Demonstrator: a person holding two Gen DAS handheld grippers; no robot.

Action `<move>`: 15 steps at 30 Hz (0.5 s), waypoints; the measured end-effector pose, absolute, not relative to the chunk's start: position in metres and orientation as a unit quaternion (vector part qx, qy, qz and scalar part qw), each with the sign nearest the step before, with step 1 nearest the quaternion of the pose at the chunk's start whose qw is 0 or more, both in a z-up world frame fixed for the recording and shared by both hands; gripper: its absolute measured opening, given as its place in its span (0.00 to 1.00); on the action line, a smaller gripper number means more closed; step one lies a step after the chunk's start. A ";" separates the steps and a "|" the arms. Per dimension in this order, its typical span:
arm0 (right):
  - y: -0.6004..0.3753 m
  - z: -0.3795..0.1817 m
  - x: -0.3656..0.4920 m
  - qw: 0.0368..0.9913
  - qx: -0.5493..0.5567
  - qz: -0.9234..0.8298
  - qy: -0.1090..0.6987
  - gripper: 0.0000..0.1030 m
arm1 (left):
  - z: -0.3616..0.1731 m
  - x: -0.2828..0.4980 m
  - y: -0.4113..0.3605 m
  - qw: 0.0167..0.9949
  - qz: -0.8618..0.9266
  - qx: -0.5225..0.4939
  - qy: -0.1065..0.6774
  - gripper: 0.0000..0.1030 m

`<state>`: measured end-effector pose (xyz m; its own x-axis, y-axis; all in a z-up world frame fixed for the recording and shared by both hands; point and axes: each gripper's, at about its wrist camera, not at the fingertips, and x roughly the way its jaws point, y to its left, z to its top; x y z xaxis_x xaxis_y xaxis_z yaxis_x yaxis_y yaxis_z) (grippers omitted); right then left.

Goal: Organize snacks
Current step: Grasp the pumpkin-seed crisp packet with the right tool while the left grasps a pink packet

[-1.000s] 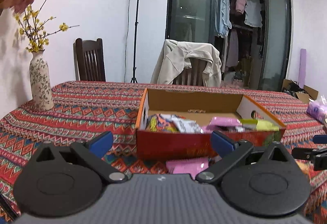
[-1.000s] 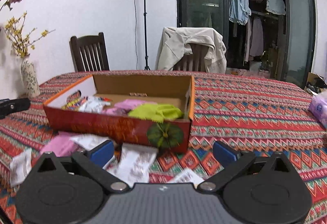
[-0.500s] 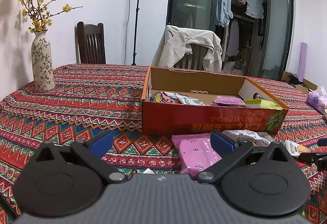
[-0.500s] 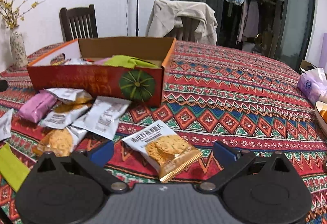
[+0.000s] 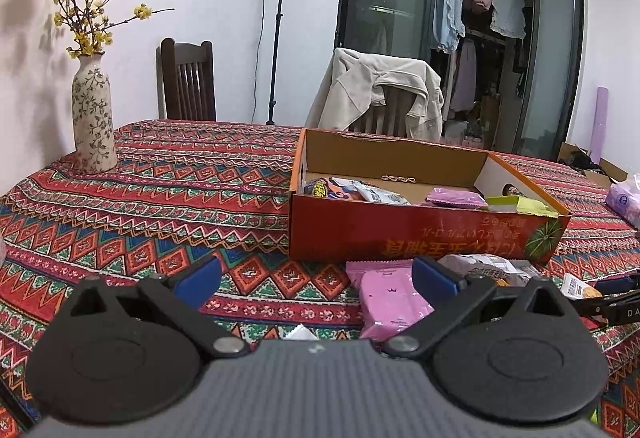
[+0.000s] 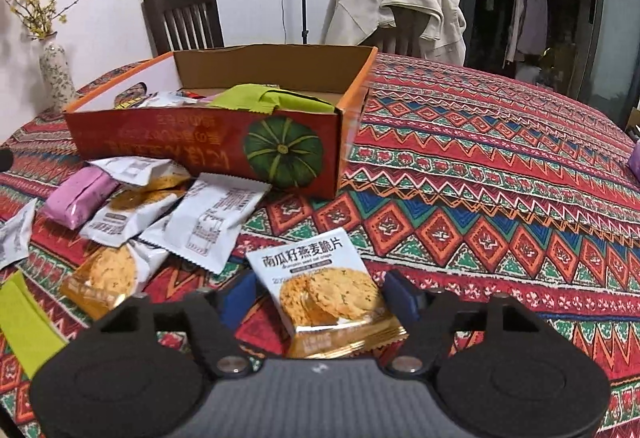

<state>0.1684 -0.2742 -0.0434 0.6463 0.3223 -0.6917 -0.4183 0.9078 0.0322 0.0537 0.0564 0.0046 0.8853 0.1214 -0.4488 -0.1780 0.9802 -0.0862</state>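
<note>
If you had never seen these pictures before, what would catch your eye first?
Probably the red pumpkin-print box on the patterned tablecloth, already part-filled with snacks, and the loose packets spilled in front of it. Next, the cracker packet lying between the pads of the right tongs, which have just been closing. At the table's far left stands a flowered vase.

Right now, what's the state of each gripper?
Left gripper: open, nothing between its fingers.
Right gripper: partly open; its jaws have just been closing around the cracker packet, with a gap still visible beside one pad, so it is not gripped yet.
</note>
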 end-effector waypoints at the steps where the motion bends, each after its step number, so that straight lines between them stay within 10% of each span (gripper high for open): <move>1: -0.275 -0.043 0.167 0.906 -0.063 0.203 0.365 0.58 | 0.005 0.054 0.056 0.969 0.077 -0.062 0.227 1.00; 15: -0.262 -0.019 0.136 0.941 -0.022 0.194 0.277 0.42 | 0.002 0.068 0.047 0.964 0.073 -0.052 0.248 1.00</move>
